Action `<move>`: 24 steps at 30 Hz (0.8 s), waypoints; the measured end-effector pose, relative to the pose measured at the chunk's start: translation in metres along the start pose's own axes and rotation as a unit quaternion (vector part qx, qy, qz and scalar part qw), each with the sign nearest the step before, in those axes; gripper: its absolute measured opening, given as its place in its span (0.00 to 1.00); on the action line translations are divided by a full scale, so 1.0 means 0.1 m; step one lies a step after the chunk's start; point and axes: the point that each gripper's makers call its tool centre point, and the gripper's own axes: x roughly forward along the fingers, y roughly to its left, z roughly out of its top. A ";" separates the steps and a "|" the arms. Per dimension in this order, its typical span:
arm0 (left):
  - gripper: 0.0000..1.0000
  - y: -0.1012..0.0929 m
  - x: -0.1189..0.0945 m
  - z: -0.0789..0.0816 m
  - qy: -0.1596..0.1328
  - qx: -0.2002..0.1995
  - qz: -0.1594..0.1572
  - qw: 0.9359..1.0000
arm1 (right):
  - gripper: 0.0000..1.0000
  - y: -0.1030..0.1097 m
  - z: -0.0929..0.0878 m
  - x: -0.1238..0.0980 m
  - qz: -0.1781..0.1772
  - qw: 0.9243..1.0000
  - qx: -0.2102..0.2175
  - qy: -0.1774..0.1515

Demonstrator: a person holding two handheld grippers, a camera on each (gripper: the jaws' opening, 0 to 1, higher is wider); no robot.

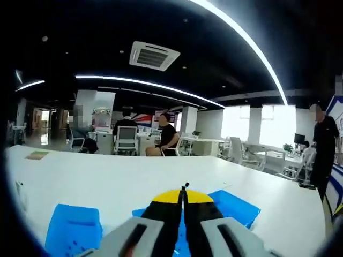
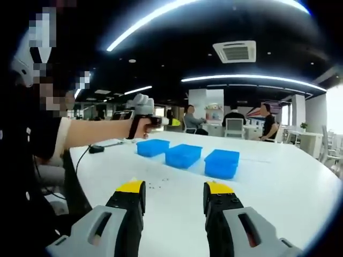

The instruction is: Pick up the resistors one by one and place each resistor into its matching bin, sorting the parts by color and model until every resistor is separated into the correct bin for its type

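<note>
On the white worktop (image 2: pixel 278 182), small dark specks that may be the resistors (image 2: pixel 155 186) lie scattered just in front of three blue bins, too small to tell apart by colour or type. The three bins stand in a slanting row: the far bin (image 2: pixel 153 147), the middle bin (image 2: pixel 183 155) and the near bin (image 2: pixel 221 163), each just beside the next without clearly touching.

In the right gripper view, the right gripper (image 2: pixel 174 195) hovers above the worktop with its yellow-tipped jaws spread wide and nothing between them. Beyond the bins, a person's arm reaches in from the left, holding the left gripper (image 2: pixel 143 115) above the far bin; a black cable (image 2: pixel 99 148) lies on the worktop below that arm.

In the left gripper view, the left gripper (image 1: pixel 184 188) has its black, yellow-tipped jaws pressed together; whether anything is pinched at the tips cannot be told. Blue bins (image 1: pixel 73 229) sit just beneath and to either side of it.

Farther back, seated people (image 1: pixel 167 136) and office chairs (image 1: pixel 126 140) fill the room, and one person (image 1: pixel 324 142) stands at the right.
</note>
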 end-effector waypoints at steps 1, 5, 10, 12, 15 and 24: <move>0.05 0.00 0.01 -0.01 0.000 0.001 0.001 1.000 | 0.45 0.00 0.00 0.00 0.000 1.000 0.000 0.000; 0.05 0.02 0.02 -0.05 0.007 0.011 0.009 1.000 | 0.45 -0.01 0.00 -0.01 -0.002 1.000 0.001 -0.001; 0.37 0.02 0.00 -0.12 0.015 0.028 0.008 0.999 | 0.45 -0.02 0.01 -0.02 -0.001 1.000 0.000 -0.002; 0.52 0.00 -0.04 -0.12 0.010 0.035 0.002 0.999 | 0.45 -0.02 0.02 -0.02 -0.002 1.000 0.000 -0.003; 0.57 -0.03 -0.10 -0.15 0.011 0.042 -0.007 0.999 | 0.45 -0.02 0.02 -0.02 -0.002 1.000 0.000 -0.003; 0.59 -0.15 -0.65 -0.31 0.015 0.046 -0.037 0.998 | 0.45 0.00 0.02 0.04 0.007 1.000 -0.005 -0.003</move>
